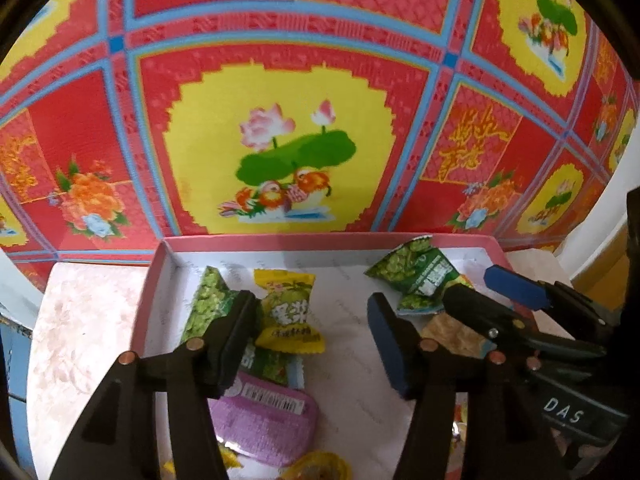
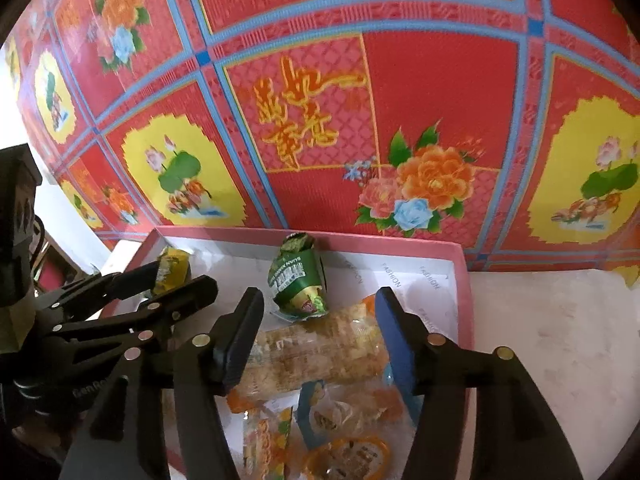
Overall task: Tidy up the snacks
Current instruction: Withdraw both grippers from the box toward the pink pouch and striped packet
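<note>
My left gripper (image 1: pixel 308 332) stands open over the yellow candy (image 1: pixel 290 312); my right gripper (image 2: pixel 316 336) gapes around the cracker packet (image 2: pixel 316 352) in the pink box (image 2: pixel 464 280).

The right gripper (image 2: pixel 316 332) hangs over a pink-rimmed box (image 2: pixel 464 280) with its jaws apart, a clear-wrapped crispy bar (image 2: pixel 316 352) lying between them, untouched by either pad. Just beyond the fingertips lies a green snack packet (image 2: pixel 298 276). To the gripper's left, the left gripper (image 2: pixel 176 276) reaches toward a yellow packet (image 2: pixel 172 268).
</note>
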Available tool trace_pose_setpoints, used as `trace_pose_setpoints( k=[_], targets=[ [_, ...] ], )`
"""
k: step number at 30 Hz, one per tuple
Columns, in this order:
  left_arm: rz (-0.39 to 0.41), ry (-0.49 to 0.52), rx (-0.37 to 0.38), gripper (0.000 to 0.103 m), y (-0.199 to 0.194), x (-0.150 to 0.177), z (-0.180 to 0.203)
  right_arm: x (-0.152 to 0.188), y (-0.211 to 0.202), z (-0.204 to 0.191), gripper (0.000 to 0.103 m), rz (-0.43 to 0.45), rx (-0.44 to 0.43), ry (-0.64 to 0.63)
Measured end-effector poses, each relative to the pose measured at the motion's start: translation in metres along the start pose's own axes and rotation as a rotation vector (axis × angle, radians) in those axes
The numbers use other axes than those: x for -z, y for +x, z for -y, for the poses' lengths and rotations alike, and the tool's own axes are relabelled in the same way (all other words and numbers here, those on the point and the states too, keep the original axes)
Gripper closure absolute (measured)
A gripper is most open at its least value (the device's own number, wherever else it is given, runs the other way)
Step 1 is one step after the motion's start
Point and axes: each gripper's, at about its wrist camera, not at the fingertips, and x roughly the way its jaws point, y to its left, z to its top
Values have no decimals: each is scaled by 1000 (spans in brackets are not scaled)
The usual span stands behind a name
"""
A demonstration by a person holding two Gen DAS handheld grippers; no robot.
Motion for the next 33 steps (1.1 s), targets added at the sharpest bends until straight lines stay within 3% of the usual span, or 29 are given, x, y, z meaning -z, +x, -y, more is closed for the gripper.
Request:
trace_pose_setpoints(
  k=[18, 33],
  targets=[
    [21, -2, -16, 41, -87, 24, 0, 19, -67, -15, 42, 62, -6, -4],
    [-22, 0, -24, 41, -131, 63, 1, 69, -105, -37, 42, 2, -23, -20]
  ],
)
